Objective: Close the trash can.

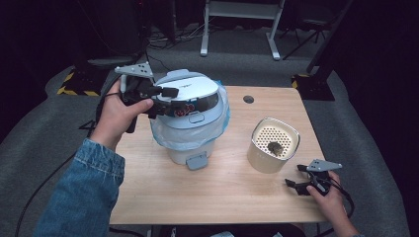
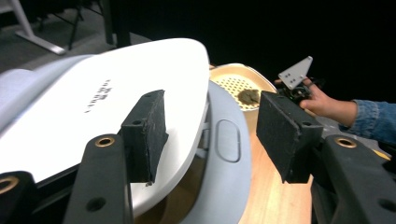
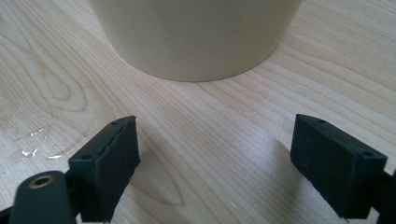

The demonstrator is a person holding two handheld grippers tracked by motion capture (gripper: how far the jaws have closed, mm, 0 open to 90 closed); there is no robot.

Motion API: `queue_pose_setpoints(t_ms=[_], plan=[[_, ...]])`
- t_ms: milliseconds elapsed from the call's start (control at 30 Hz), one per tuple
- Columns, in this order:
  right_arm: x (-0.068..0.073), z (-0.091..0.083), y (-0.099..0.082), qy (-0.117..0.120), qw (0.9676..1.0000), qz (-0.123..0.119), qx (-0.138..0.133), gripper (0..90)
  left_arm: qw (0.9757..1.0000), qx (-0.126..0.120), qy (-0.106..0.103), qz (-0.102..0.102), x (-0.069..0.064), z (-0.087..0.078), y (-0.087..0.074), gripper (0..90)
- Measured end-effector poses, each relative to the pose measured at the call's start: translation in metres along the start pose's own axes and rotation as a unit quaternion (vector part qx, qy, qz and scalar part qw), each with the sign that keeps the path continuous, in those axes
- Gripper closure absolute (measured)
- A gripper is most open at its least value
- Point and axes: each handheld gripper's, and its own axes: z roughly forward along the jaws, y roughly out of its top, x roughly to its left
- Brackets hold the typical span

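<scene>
**Left jaws at the bin lid's edge**

I had the left gripper (image 1: 159, 100) at centre-left of the high view, against the white lid (image 1: 190, 89) of the bin (image 1: 188, 143) lined with a plastic bag. Its jaws stood partly open, gripping nothing: in the left gripper view one pad (image 2: 145, 133) lay over the lid, the other off its rim. The lid edge ran between them. My right gripper (image 1: 302, 185), lower right, idled wide open and empty on the tabletop (image 1: 217, 192) beside the cream strainer cup (image 1: 273, 144).
</scene>
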Motion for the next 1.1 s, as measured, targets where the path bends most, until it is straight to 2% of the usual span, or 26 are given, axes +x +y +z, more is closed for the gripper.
queue_pose_setpoints(t_ms=[100, 133, 267, 500, 767, 967, 1100], plan=[[0.000, 0.000, 0.000, 0.001, 1.0000, 0.000, 0.000, 15.6, 0.9998, 0.009, -0.016, -0.010, -0.002, 0.009, 0.000, 46.5], [0.000, 0.000, 0.000, 0.000, 1.0000, 0.000, 0.000, 15.6, 0.9998, 0.010, -0.015, -0.013, -0.002, 0.012, 0.000, 47.0], [0.000, 0.000, 0.000, 0.000, 1.0000, 0.000, 0.000, 15.5, 0.9996, 0.002, 0.015, -0.025, 0.002, 0.020, -0.002, 48.2], [0.000, 0.000, 0.000, 0.001, 1.0000, 0.000, 0.000, 15.5, 0.9984, -0.004, 0.045, -0.034, 0.011, 0.026, -0.006, 51.7], [0.000, 0.000, 0.000, 0.001, 1.0000, 0.000, 0.000, 15.5, 0.9965, 0.012, 0.082, -0.012, 0.011, 0.034, -0.008, 50.4], [0.000, 0.000, 0.000, 0.000, 1.0000, 0.000, 0.000, 15.5, 0.9924, 0.028, 0.118, 0.020, 0.006, 0.040, -0.008, 47.1], [0.000, 0.000, 0.000, 0.000, 1.0000, 0.000, 0.000, 15.5, 0.9898, 0.025, 0.139, 0.016, 0.004, 0.042, -0.008, 46.9]])
